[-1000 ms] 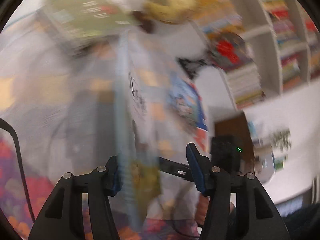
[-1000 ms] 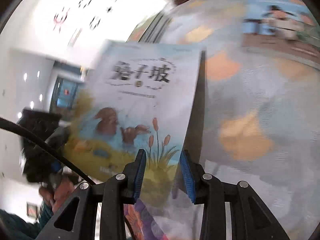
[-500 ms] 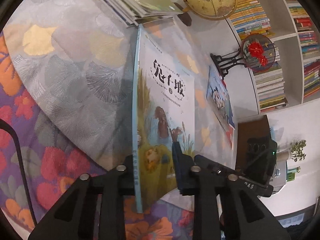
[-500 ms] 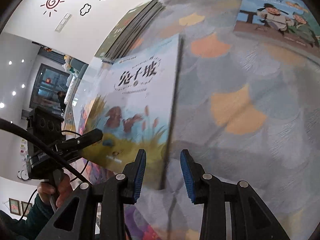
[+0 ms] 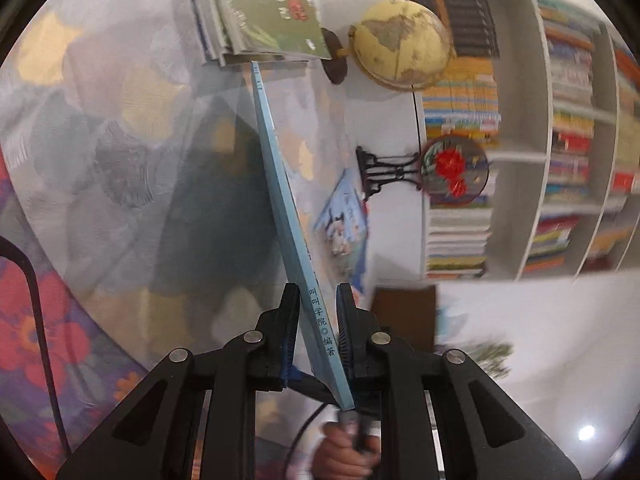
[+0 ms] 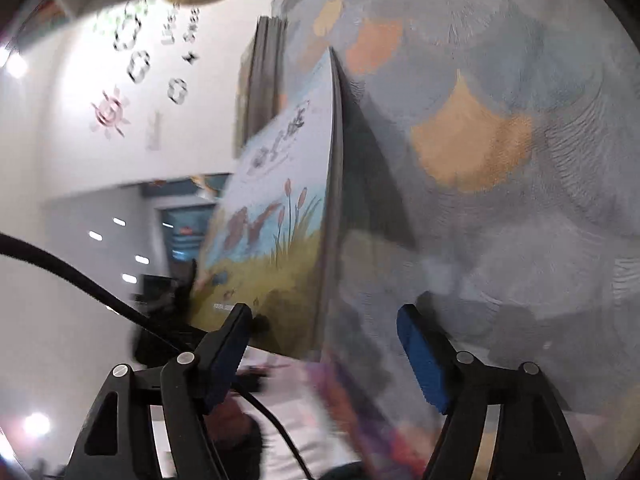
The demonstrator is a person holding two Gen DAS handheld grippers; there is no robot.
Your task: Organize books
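Observation:
A thin picture book (image 5: 276,168) with a pale blue spine stands on edge over the table, its far end near a stack of books (image 5: 260,8). My left gripper (image 5: 316,320) is shut on its near end. In the right wrist view the same book (image 6: 276,220) shows its rabbit-and-reeds cover. My right gripper (image 6: 322,320) has its jaws opening wide. The book's lower corner is between them, and neither pad presses on it. The stack (image 6: 264,72) lies beyond the book.
A grey tablecloth (image 6: 480,140) with orange leaf shapes covers the table. A globe (image 5: 400,44), a round fan ornament on a black stand (image 5: 452,168) and another flat book (image 5: 344,216) sit toward the far side. Bookshelves (image 5: 560,120) fill the wall behind. A hand (image 5: 344,448) shows below.
The right gripper, which held the book a second ago, has spread its jaws wide. The left gripper has shut on the book, and the book has rolled from cover-up to edge-on.

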